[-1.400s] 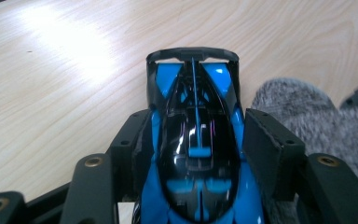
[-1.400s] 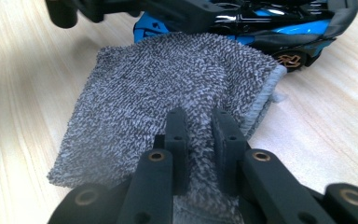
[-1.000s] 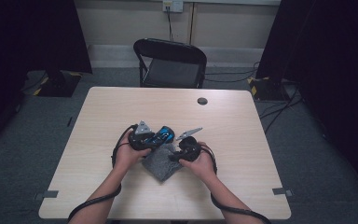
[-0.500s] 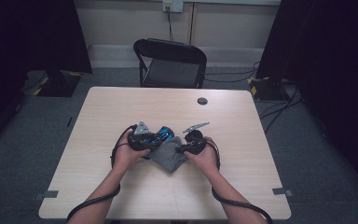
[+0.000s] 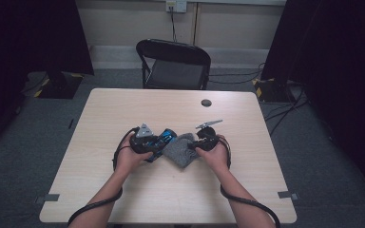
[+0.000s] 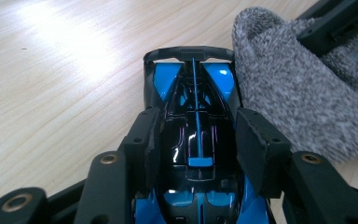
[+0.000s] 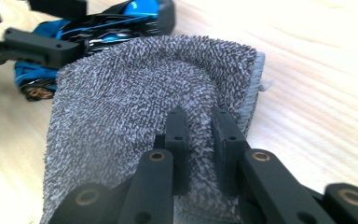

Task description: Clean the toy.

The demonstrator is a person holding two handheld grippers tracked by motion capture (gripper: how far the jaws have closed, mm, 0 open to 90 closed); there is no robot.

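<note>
Left gripper (image 6: 193,140) clamps glossy black-and-blue toy race car (image 6: 195,107); right gripper (image 7: 198,140) pinches fuzzy grey terry cloth (image 7: 135,107) touching the car. No readable lettering or branding.

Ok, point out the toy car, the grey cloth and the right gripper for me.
toy car (image 6: 196,135), left gripper view, on its glossy black roof.
grey cloth (image 7: 135,116), right gripper view, on the towel's looped face.
right gripper (image 7: 198,128), right gripper view, midway between the fingertips pinching the cloth.

A black folding chair (image 5: 173,64) stands at the desk's (image 5: 123,107) twelve o'clock. Grey carpet (image 5: 24,142) surrounds it. Black curtains (image 5: 28,33) hang at ten and two o'clock.
</note>
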